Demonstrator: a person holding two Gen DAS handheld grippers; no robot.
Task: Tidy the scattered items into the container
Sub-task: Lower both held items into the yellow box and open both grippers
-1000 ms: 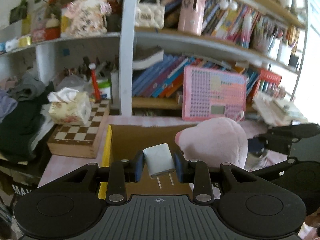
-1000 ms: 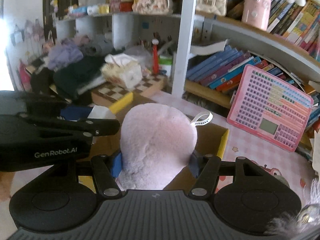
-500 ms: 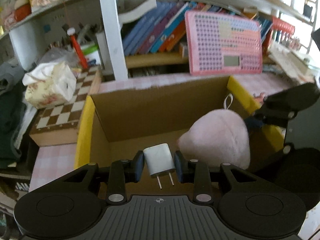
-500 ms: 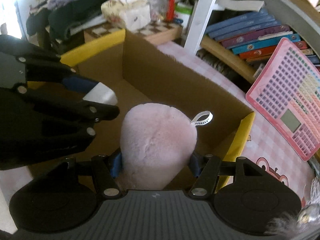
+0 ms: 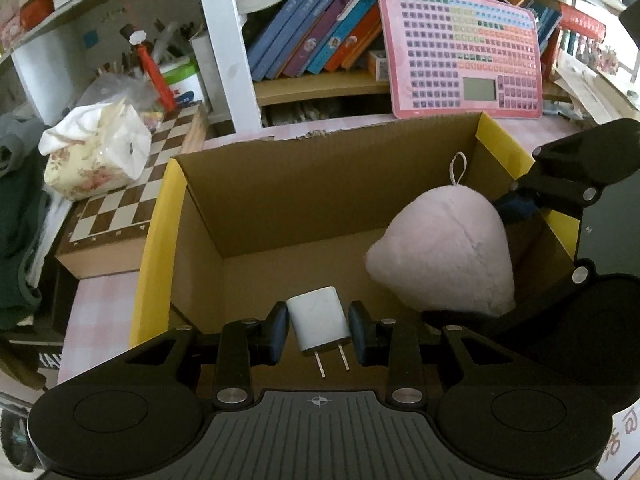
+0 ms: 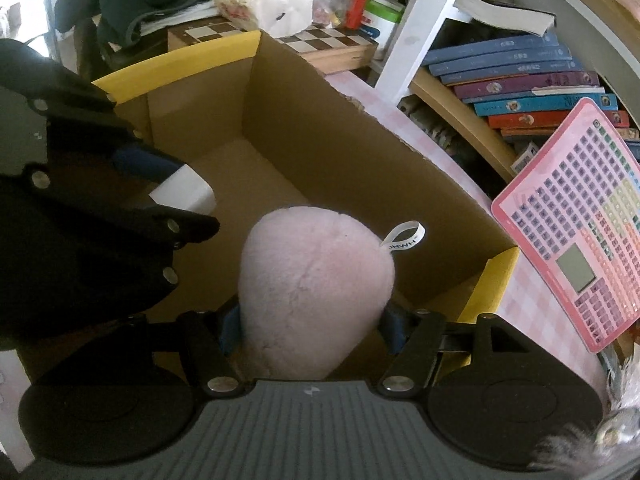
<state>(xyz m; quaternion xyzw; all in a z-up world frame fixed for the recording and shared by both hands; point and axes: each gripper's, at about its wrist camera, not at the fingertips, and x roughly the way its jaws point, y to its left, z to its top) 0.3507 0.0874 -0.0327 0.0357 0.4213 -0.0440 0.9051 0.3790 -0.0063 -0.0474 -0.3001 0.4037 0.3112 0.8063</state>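
**Both grippers hold items over the open box**

Here the largest thing is the cardboard box [image 5: 280, 208], open at the top, with yellow flaps on its left and right edges, standing on a pink checked worktop [image 5: 100, 300]. Its brown floor is bare where it shows. Behind it a shelf carries a row of leaning books [image 5: 316, 40], and a pink keypad toy tablet [image 5: 460, 48] leans just beyond the box's far wall. To the left of the box lies a chessboard [image 5: 120, 208] with a floral tissue pack [image 5: 96, 152] on top of it.

Next, the pink plush toy [image 6: 316, 288] hangs inside the box opening, toward its right side. The right gripper [image 6: 312, 328] has its jaws clamped on the toy's lower part, and a white tag loop sticks out at the toy's upper right. In the left wrist view the same toy shows a thin string loop at its top.

Smallest is the white charger plug [image 5: 318, 324], its two metal prongs pointing back toward the camera. The left gripper [image 5: 318, 332] holds it with jaws clamped on its two sides, above the near part of the box floor.
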